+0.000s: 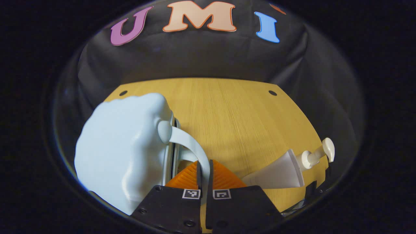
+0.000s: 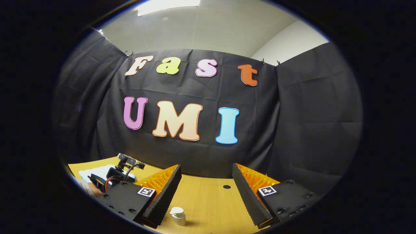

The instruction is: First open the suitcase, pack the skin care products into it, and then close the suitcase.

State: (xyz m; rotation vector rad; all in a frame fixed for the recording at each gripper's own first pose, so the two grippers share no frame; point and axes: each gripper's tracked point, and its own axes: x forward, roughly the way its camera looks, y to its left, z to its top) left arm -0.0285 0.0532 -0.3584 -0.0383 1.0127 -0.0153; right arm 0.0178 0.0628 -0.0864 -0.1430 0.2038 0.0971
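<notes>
On a wooden table (image 1: 234, 117), a pale blue suitcase (image 1: 123, 152) lies at left, closed. The left gripper (image 1: 204, 175) is pinched narrow on its curved handle (image 1: 191, 144). The right gripper (image 2: 204, 191) hangs wide and empty above a small pump bottle (image 2: 178, 216). A white tube (image 1: 276, 172) lies flat at right, long axis slanting, pump end pointing up and right. Opening looks to be the step in hand: judging by the grip, steadying the case while parting the shell would work best
</notes>
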